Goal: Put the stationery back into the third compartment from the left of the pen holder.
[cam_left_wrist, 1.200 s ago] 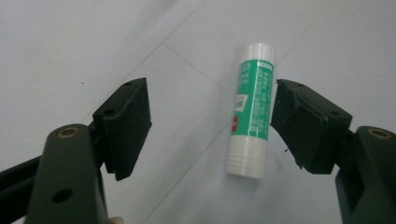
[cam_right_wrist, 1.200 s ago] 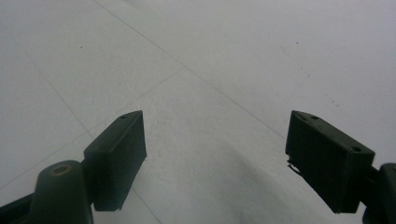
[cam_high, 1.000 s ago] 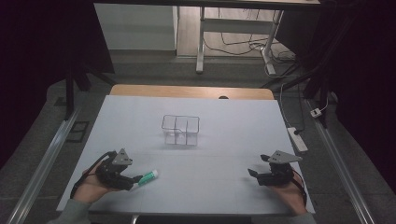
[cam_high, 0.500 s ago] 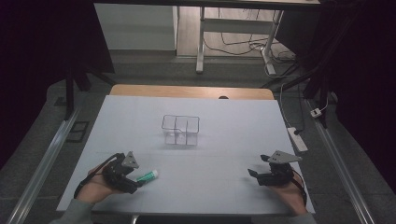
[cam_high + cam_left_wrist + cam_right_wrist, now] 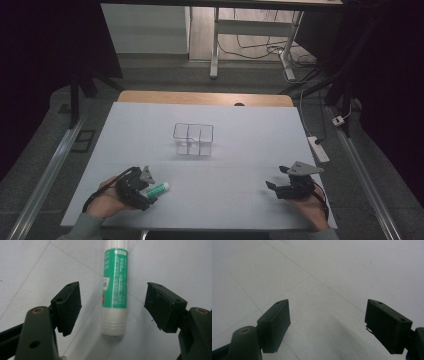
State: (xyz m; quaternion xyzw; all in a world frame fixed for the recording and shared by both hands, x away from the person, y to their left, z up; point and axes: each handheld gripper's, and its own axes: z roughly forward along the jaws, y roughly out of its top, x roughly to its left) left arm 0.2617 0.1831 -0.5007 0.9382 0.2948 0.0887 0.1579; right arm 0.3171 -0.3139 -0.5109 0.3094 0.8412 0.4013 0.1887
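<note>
While my left gripper (image 5: 150, 192) sits low at the near left of the table (image 5: 240, 135), its jaws stand wide, one on each side of the glue stick (image 5: 114, 287), neither pad touching it. I have lined myself up along the tube's length so that the pads face its round sides; closing from here should catch it across the middle, I judge, rather than push it off to roll. The stick lies flat on the white table, just ahead of my left hand (image 5: 107, 202), its far end pointing toward the middle of the table.

In the left gripper view the stick is a slim cylinder: a white ribbed base nearest me, a green label with small white print and a touch of red along the body, and white again at the far end. It looks smooth and hard, so I expect it to slip if I pinch too near an end.

My right gripper (image 5: 272, 187) waits at the near right, well apart from the stick, jaws wide with bare table between them. I keep it parked there so it stays out of the left's way.

Farther off, near the table's centre, stands a clear divided box (image 5: 194, 139), well apart from both of my grippers.
</note>
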